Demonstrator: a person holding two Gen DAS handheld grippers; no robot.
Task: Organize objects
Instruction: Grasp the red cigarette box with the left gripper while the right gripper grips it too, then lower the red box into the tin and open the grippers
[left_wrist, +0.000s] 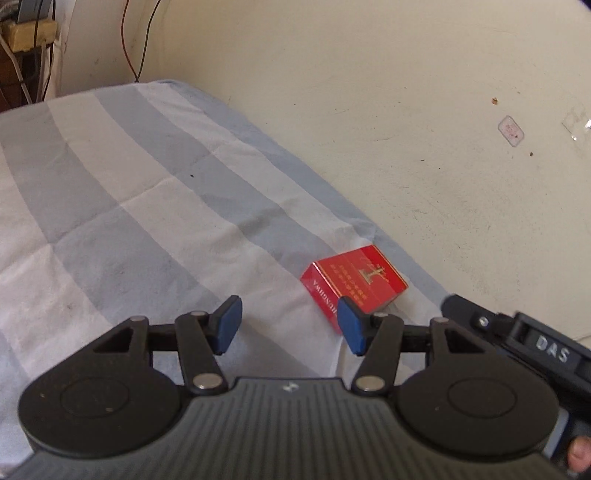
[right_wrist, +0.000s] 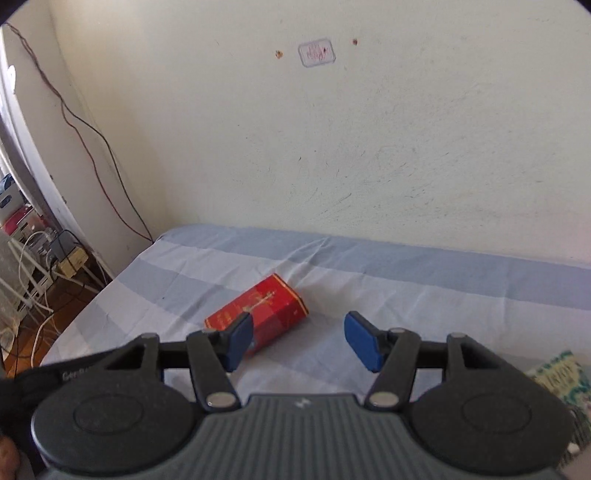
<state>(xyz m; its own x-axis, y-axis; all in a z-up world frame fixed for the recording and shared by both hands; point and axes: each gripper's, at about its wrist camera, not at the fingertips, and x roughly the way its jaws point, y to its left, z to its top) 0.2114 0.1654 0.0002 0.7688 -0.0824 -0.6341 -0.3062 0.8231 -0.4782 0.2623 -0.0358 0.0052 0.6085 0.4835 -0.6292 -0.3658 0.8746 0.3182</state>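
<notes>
A red cigarette pack (left_wrist: 354, 282) lies flat on a blue-and-white striped sheet (left_wrist: 147, 206), close to the cream wall. My left gripper (left_wrist: 290, 325) is open with nothing between its blue pads; the pack lies just beyond its right pad. The right wrist view shows the same red pack (right_wrist: 258, 310) ahead and to the left. My right gripper (right_wrist: 299, 341) is open and empty, its left pad overlapping the pack's near end in the picture. The other gripper's black body (left_wrist: 524, 339) shows at the left wrist view's right edge.
The wall (right_wrist: 369, 147) runs along the far side of the sheet. Cables and a power strip (right_wrist: 70, 258) sit on the floor past the sheet's left end. A green patterned object (right_wrist: 565, 380) lies at the right edge. A sticker (right_wrist: 317, 51) is on the wall.
</notes>
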